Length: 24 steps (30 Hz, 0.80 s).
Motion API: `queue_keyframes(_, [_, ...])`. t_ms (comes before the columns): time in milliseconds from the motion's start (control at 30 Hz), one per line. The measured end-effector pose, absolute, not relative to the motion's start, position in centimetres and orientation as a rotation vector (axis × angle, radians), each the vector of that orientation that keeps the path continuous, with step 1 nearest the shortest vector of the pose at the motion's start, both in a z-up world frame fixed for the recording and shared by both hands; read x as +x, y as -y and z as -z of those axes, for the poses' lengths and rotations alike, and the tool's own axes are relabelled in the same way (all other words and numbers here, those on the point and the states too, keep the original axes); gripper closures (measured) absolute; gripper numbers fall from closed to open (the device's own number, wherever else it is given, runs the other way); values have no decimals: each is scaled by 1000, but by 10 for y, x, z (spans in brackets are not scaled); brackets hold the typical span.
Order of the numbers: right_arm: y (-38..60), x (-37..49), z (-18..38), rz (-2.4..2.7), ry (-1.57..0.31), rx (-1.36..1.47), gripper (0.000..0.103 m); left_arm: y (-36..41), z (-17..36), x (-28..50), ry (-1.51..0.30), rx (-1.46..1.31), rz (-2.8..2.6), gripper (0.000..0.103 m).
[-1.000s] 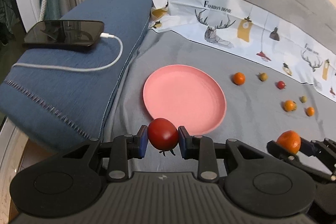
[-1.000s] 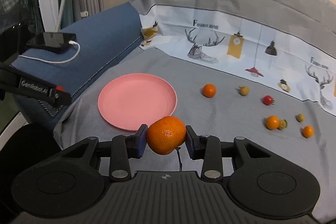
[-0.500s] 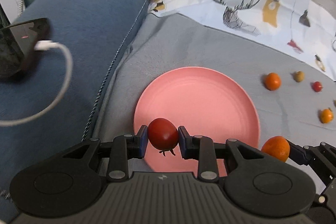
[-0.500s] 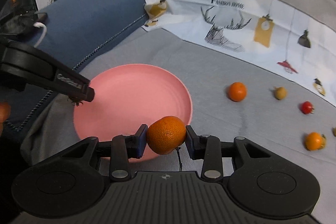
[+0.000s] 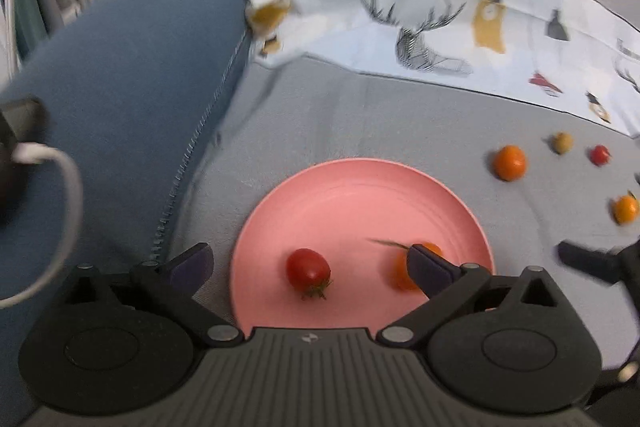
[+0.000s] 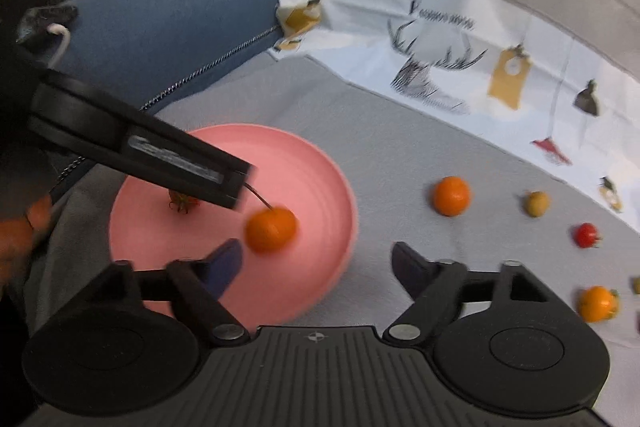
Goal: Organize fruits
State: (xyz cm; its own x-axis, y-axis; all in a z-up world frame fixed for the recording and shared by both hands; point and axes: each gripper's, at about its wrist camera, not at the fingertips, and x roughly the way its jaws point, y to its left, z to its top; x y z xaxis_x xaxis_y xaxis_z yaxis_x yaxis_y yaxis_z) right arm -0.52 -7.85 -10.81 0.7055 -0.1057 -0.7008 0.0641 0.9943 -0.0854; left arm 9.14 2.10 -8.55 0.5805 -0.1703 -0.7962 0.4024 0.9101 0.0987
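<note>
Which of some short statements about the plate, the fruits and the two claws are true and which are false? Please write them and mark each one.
1. The red tomato lies on the pink plate. True.
2. The left claw is clamped on the tomato. False: its jaws are opening and stand wide apart, clear of the tomato.
3. An orange mandarin with a thin stem is on the plate. True.
4. The right claw grips the mandarin. False: its jaws are opening and nothing is between them.
5. All fruits are on the plate. False: a larger orange fruit and several small ones lie on the grey cloth.
</note>
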Motion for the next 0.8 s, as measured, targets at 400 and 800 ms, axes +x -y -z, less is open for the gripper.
queue_keyframes(400, [55, -116, 43, 126, -764, 127, 4, -86, 37, -31, -915, 256, 222, 0])
queue_keyframes(800, [20, -176, -1, 79, -620, 12, 1, -110, -1, -92, -839, 206, 230, 0])
